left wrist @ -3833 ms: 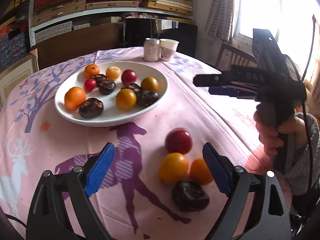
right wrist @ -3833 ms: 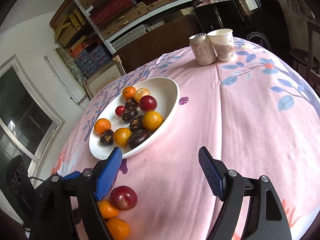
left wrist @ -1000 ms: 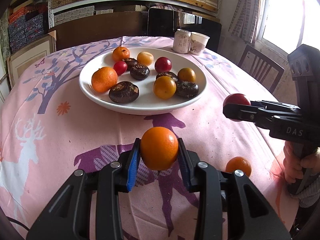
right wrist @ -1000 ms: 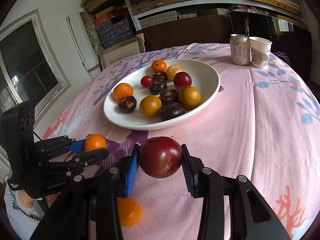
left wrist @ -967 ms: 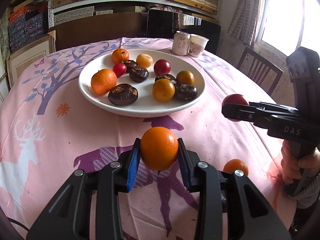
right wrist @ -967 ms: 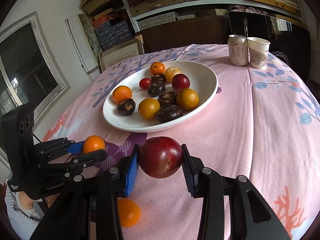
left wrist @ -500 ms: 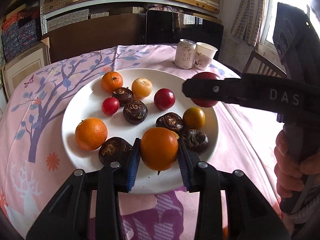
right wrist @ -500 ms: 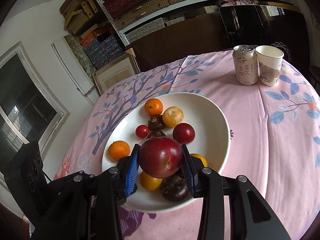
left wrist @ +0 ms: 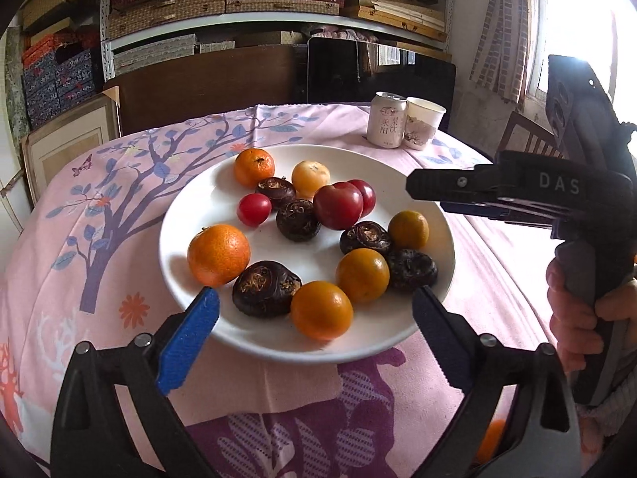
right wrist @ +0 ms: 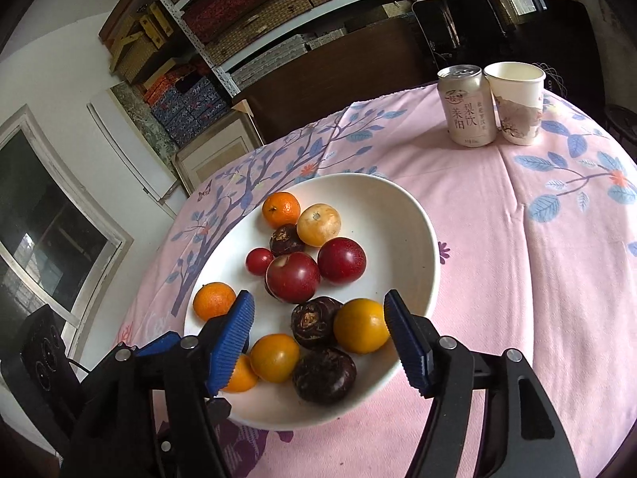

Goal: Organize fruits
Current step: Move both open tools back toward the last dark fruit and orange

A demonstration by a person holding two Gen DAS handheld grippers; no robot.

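Upper left of both views: shelves (left wrist: 167, 8) stacked with boxes. Upper right: can (right wrist: 467, 105) and paper cup (right wrist: 517, 101) touching, well beyond the plate (left wrist: 191, 215).

Left gripper (left wrist: 314, 336) wide open, empty, fingers straddling the plate's near rim. Right gripper (right wrist: 320, 340) also wide open, empty, over the plate's near side; in the left view it crosses the frame at right, covering the plate's right rim.

Hidden: one orange (right wrist: 239, 374) half behind the right gripper's left pad. Orange blob (left wrist: 487, 440) at lower right behind the left gripper, unclear.

Plate centre frame holds oranges, dark chestnuts, small tomato (left wrist: 254, 209), two plums (right wrist: 292, 277) touching mid-plate.
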